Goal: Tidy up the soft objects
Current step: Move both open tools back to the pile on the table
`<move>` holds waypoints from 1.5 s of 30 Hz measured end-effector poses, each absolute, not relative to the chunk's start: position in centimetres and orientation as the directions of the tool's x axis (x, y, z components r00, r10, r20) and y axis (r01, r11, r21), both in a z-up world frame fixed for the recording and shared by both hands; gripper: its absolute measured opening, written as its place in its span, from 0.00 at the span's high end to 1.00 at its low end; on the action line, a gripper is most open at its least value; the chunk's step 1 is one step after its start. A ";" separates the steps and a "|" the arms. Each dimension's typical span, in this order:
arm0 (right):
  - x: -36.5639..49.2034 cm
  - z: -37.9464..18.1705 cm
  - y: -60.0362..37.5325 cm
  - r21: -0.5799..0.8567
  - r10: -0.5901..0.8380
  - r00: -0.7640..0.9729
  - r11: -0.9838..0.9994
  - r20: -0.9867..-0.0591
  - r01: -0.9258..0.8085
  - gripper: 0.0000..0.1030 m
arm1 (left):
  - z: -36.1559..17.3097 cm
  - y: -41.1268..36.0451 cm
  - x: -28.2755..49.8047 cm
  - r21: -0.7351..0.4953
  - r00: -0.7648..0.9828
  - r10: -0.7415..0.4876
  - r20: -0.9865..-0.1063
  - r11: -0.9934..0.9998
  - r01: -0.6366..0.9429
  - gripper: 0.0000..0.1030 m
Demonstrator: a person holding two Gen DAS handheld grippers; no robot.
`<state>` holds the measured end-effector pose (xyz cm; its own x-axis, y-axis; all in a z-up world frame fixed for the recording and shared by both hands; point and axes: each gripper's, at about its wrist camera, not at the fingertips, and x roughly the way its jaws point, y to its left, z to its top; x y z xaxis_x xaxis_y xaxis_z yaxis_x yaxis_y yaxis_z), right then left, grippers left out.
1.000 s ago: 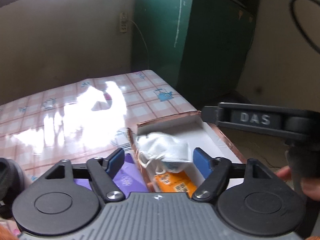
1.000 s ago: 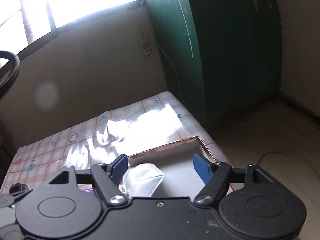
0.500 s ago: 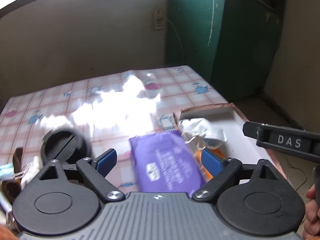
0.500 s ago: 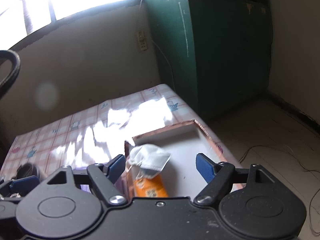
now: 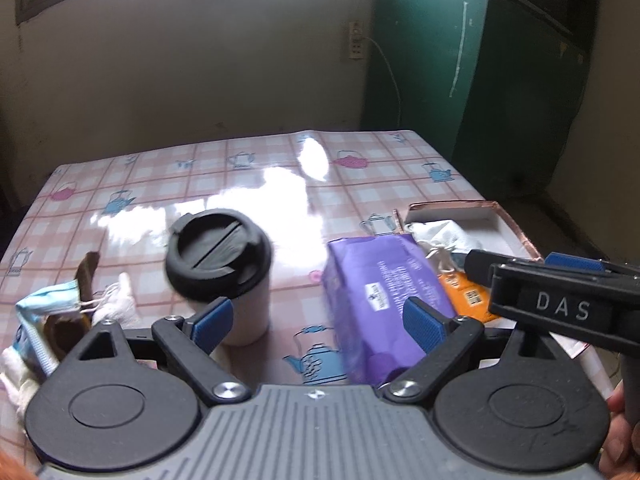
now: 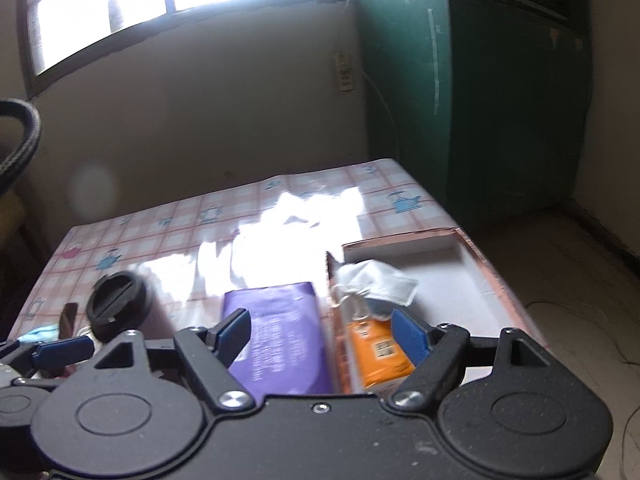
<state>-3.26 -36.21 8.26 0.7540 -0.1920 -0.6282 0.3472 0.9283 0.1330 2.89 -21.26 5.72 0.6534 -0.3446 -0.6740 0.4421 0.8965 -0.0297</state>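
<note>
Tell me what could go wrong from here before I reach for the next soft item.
1. The lidded cup stands upright right beside the left hand-held gripper; a sweep toward the blue mask could tip it.
2. The white mask lies against the box wall with its ear loops loose; they may snag.
3. The purple pack crowds the box's side, narrowing the approach.

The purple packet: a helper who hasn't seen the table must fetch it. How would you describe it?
On the teapot-print tablecloth, find the open box at its right edge. The purple packet lies flat just outside the box's left wall, the only purple thing there, unlike the orange pack inside.
</note>
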 end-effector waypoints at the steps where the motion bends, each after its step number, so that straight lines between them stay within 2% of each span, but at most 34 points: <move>1: -3.2 8.2 -35.7 0.131 -0.188 0.754 0.931 -0.630 0.341 0.11 | 5.7 -20.8 2.8 -0.029 0.655 -0.339 -0.675 0.900 0.435 0.08; 22: -1.4 6.9 -27.1 0.125 -0.050 0.761 0.977 -0.647 0.171 0.11 | 4.6 -12.3 2.0 -0.039 0.682 -0.251 -0.687 0.950 0.310 0.08; 42: -0.5 4.3 -16.1 0.178 0.192 0.753 0.979 -0.630 -0.102 0.11 | 2.7 -2.1 0.7 -0.037 0.688 -0.164 -0.707 0.980 0.196 0.08; 45: -0.8 3.4 -15.2 0.198 0.253 0.737 0.967 -0.627 -0.163 0.11 | 1.7 -0.2 0.6 -0.006 0.680 -0.117 -0.724 0.986 0.164 0.08</move>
